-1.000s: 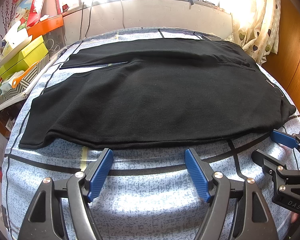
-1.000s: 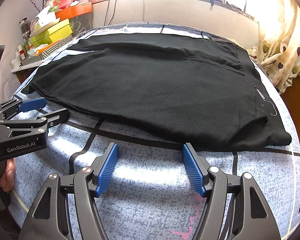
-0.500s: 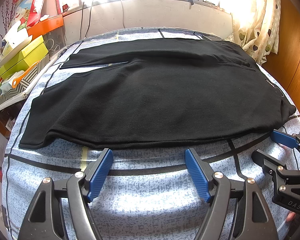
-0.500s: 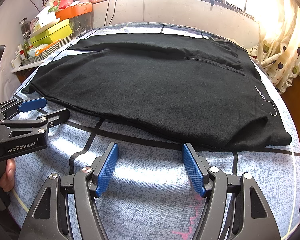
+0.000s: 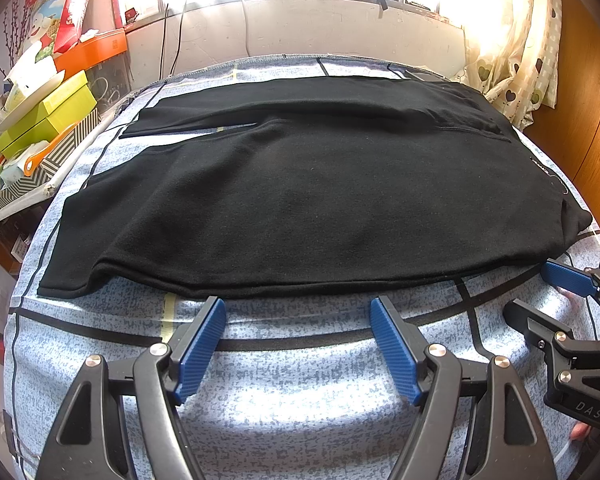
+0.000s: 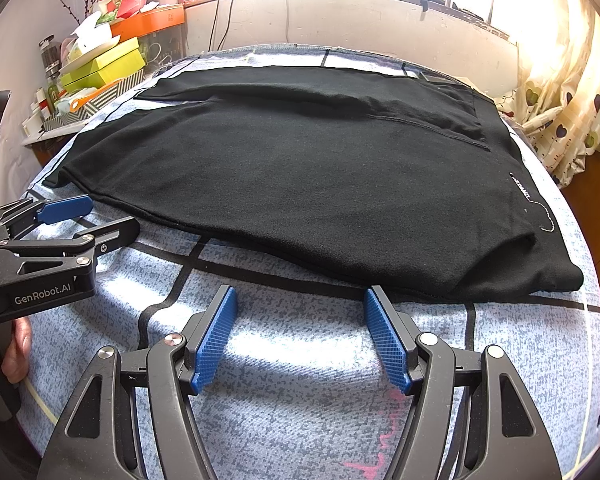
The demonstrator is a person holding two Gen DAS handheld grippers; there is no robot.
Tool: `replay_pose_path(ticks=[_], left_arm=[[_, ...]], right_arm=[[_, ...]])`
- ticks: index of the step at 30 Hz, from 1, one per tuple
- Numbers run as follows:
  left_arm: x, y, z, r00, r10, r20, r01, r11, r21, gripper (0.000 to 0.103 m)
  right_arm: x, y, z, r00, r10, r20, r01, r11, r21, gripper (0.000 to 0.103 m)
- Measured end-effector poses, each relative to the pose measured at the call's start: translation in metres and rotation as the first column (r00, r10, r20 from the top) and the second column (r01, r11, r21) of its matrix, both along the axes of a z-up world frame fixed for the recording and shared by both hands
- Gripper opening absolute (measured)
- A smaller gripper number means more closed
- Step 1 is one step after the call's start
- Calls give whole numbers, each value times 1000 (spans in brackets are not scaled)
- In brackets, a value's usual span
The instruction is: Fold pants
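Note:
Black pants [image 5: 312, 196] [image 6: 300, 184] lie flat across the blue patterned bed [image 5: 300, 392], waistband to the right, legs running left. The near leg lies spread in front of the far leg. My left gripper [image 5: 298, 308] is open just short of the pants' near edge, nothing between its blue pads. My right gripper [image 6: 298, 296] is also open, its right fingertip [image 6: 374, 300] at the near edge close to the waist. In the left wrist view the right gripper [image 5: 540, 292] shows at the right edge. At the left of the right wrist view is the left gripper [image 6: 108, 216].
Stacked boxes [image 5: 48, 116] and clutter crowd a shelf left of the bed. A white wall and bright window [image 5: 340, 12] lie beyond it. A heart-print curtain [image 5: 516, 52] and wooden cabinet [image 5: 580, 100] stand at the right. A hand [image 6: 18, 348] holds the left gripper.

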State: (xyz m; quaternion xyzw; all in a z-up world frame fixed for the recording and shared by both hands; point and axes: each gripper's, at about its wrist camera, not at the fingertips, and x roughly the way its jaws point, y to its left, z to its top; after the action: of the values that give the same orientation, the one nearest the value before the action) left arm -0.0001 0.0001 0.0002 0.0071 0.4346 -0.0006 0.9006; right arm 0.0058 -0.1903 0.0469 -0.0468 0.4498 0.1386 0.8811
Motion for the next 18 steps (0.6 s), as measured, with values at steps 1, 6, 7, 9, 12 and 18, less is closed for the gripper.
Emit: replay_pose_path(ticks=[1, 6, 7, 9, 12, 18], left_arm=[[0, 0, 0, 1000, 0, 0, 0, 1000, 0, 77], [0, 0, 0, 1000, 0, 0, 0, 1000, 0, 77], [0, 0, 0, 1000, 0, 0, 0, 1000, 0, 77], [0, 0, 0, 1000, 0, 0, 0, 1000, 0, 77], [0, 0, 0, 1000, 0, 0, 0, 1000, 0, 77], [0, 0, 0, 1000, 0, 0, 0, 1000, 1, 77]], right_arm=[[0, 0, 0, 1000, 0, 0, 0, 1000, 1, 66], [0, 1, 0, 1000, 0, 0, 0, 1000, 0, 66], [0, 1, 0, 1000, 0, 0, 0, 1000, 0, 66], [0, 1, 0, 1000, 0, 0, 0, 1000, 1, 66], [0, 0, 0, 1000, 0, 0, 0, 1000, 0, 66], [0, 0, 1, 1000, 0, -1, 0, 1000, 0, 66]])
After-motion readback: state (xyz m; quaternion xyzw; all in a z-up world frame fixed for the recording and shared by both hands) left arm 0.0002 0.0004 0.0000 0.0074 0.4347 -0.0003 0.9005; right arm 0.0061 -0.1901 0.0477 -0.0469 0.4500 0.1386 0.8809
